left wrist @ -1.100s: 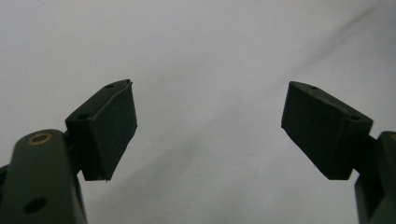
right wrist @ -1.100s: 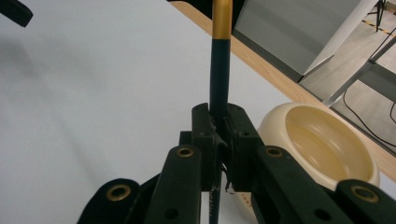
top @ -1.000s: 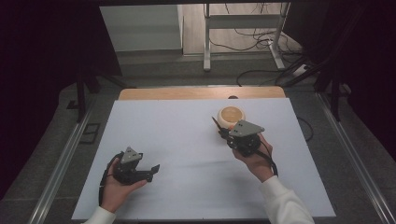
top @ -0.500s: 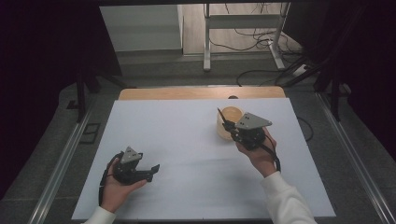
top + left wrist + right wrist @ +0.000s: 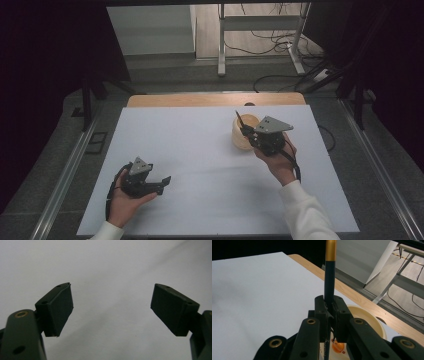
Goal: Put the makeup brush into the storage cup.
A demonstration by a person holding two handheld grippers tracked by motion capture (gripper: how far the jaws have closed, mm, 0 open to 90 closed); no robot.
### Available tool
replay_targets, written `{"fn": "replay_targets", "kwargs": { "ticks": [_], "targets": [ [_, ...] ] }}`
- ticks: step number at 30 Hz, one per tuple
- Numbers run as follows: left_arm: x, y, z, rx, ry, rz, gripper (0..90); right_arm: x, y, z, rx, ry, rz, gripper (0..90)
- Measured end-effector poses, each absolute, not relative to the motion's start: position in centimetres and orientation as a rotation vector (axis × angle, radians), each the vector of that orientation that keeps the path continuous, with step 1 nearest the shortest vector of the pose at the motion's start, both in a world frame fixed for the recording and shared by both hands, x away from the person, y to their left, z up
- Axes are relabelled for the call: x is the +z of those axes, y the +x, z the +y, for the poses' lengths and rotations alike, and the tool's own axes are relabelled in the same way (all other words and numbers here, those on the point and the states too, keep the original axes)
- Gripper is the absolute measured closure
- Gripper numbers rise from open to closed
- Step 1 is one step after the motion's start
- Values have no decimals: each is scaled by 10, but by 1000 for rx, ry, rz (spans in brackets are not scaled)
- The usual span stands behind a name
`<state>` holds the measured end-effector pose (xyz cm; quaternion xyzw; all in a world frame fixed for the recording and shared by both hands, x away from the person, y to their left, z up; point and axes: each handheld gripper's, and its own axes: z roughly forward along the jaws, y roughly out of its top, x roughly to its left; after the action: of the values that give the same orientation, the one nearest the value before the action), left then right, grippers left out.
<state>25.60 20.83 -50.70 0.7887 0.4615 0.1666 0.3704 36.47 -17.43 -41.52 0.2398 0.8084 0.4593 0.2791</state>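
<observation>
Right gripper pinching dark gold-tipped stick above cream bowl, near table's far edge. Left gripper spread, idle. Next, likely: lower stick into bowl, steady.

No readable text, labels, brands or numbers on any surface in these views.

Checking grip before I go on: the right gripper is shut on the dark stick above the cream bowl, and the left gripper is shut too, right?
Not quite. The left gripper is open, jaws wide apart over the white table, as the left gripper view shows. The right gripper is shut on the dark stick above the cream bowl.
</observation>
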Motion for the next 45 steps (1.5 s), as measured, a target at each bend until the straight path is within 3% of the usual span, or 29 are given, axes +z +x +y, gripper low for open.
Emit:
{"fn": "replay_targets", "kwargs": {
  "ticks": [45],
  "targets": [
    [-504,254,208,435,2004,1176,184,-386,402,-163,1285,728,2094,844]
  ]
}}
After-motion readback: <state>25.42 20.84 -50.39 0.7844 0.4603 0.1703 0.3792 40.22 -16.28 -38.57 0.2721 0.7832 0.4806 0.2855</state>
